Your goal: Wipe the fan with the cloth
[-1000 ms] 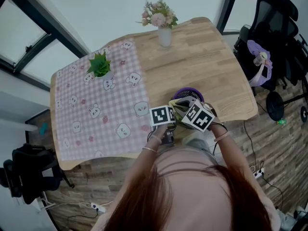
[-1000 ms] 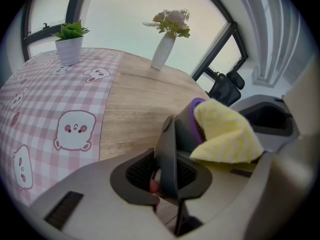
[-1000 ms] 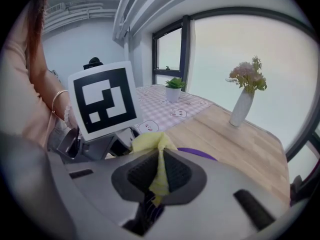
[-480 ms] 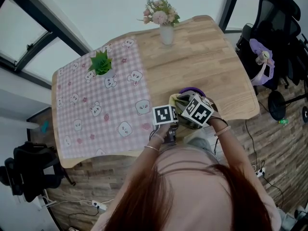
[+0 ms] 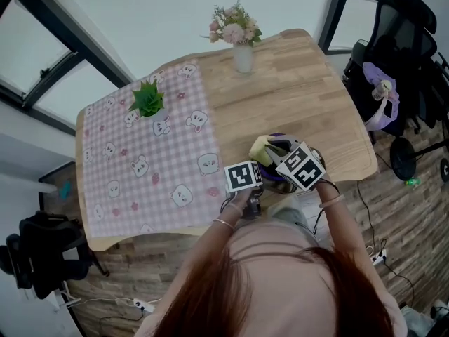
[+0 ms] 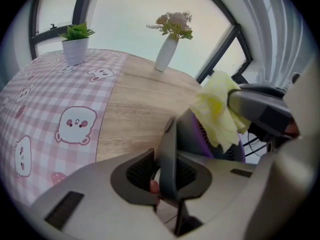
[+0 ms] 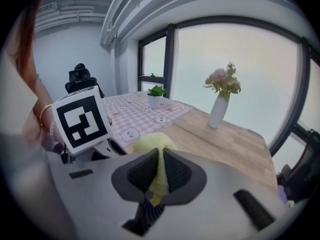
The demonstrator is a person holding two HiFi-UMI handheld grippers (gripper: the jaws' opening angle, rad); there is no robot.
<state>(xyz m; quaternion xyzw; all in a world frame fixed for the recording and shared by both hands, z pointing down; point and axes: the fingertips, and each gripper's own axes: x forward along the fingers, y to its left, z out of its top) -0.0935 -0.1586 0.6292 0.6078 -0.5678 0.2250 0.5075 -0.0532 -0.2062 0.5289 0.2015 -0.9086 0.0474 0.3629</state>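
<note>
While looking down from the head view, can spot the purple fan (image 5: 279,137) close to the near edge of the surface (image 5: 302,83), toward its right corner and just off the side of the pink checked tablecloth (image 5: 140,167) with the little bears. Mostly buried under the two marker cubes from up there, tbh. Got the left tongs (image 6: 166,166) clenched on a grey upright piece of the fan, pads squeezing it from both sides, with the purple grille right behind. Got the right tongs (image 7: 159,171) clamped on the yellow cloth (image 7: 152,143), a strip of it pinched between the pads and the rest bunched up past the tips. From the left gripper view, can see that bunched cloth sitting against the upper part of the fan, with the right tongs coming in from the right side. Can't make out the exact contact spot though. Over by the far edge, a white vase of pink flowers (image 5: 240,48) on bare wood, plus a small green potted plant (image 5: 147,98) on the tablecloth near the far left corner. Both well apart from the fan.
</note>
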